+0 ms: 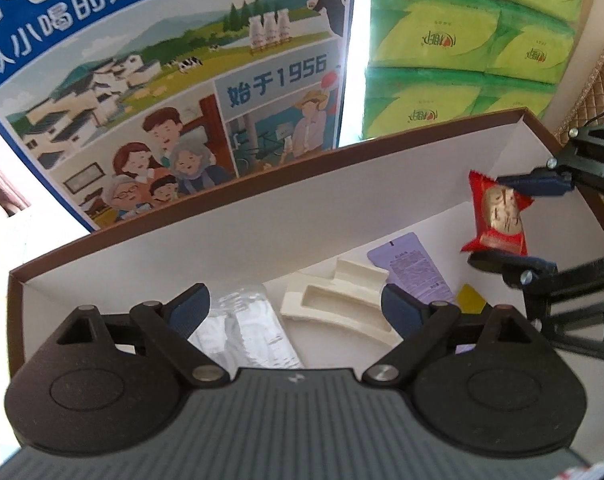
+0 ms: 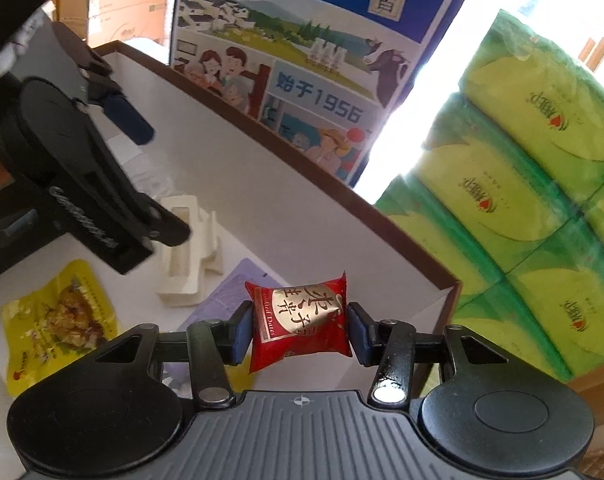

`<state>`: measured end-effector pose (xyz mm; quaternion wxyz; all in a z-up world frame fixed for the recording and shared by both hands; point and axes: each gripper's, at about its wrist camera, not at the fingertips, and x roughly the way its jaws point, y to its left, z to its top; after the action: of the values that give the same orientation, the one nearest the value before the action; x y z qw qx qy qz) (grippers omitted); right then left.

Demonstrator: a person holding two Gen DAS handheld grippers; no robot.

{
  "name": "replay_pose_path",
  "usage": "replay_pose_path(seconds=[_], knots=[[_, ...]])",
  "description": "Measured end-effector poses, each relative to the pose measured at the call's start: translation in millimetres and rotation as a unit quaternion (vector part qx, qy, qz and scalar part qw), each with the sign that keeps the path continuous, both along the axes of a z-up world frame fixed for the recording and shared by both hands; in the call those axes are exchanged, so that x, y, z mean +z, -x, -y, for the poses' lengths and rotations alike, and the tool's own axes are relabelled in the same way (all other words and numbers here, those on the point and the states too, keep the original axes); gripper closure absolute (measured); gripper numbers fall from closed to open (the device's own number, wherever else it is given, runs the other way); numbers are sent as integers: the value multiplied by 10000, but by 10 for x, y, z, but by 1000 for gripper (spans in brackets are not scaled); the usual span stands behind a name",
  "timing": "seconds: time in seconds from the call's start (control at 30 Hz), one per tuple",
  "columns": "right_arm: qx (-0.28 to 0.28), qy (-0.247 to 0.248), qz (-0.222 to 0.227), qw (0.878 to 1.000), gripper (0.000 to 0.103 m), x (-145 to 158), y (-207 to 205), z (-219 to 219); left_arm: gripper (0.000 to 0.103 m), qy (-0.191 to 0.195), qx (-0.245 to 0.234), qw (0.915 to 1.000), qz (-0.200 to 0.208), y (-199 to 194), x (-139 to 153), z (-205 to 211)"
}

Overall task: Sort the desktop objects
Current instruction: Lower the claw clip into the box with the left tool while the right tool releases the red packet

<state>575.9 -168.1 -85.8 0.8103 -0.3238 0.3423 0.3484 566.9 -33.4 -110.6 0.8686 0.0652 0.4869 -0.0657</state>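
Observation:
A red candy packet (image 2: 300,322) with gold lettering hangs between the pads of my right gripper (image 2: 299,330), which is shut on it above the right part of a white-lined brown box (image 2: 302,200). The left wrist view shows the same red packet (image 1: 498,216) held over the box (image 1: 262,240). My left gripper (image 1: 296,304) stands open over the box floor, empty. Below it lie a cream plastic insert (image 1: 334,304), a clear plastic wrapper (image 1: 246,328) and a purple sachet (image 1: 418,272). A yellow snack pouch (image 2: 58,316) lies at the box's near left.
A blue milk carton box (image 1: 162,80) stands just behind the brown box. Green tissue packs (image 2: 522,200) are stacked at the right. Cardboard boxes (image 2: 122,0) sit far back left. A quilted brown surface (image 1: 598,88) shows at the far right.

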Motion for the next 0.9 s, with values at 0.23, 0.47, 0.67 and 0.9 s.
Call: replay_pose_path(seconds=[0.23,0.47,0.67,0.9], knots=[[12,-435,147,9989,20,108,77,109,12,-57,76,9999,79,83,84,-90],[-123,-1021,-119,9946,2,271,306,306,8,-214,35,9989,406,392,339,-112],[-369,-1288,-297,9905,2,358,583,407,6,-134,92,9983,556,682,567,-111],[-897,-1579,-529,9819,2,525,847,525,6,53,400,9965,734,1086,805,-198]])
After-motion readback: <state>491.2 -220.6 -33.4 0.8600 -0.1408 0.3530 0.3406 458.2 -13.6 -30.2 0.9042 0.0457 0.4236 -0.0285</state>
